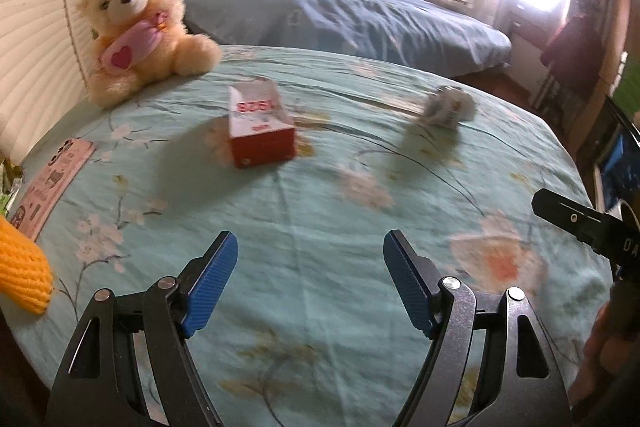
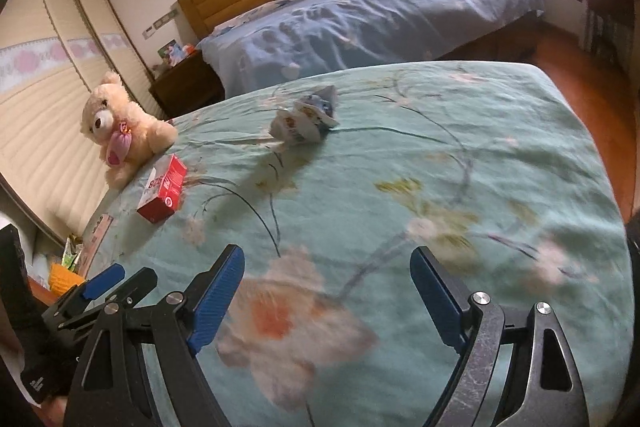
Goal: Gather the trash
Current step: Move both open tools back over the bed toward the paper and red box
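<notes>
With both the left tool (image 1: 310, 281) and right tool (image 2: 328, 297) open and empty above the bed (image 1: 320, 267), each should straddle its target fully before closing: red box (image 1: 260, 131), crumpled wrapper (image 2: 306, 121).

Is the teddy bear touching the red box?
Apart. The left wrist view shows bedsheet between the teddy bear and the red box.
</notes>
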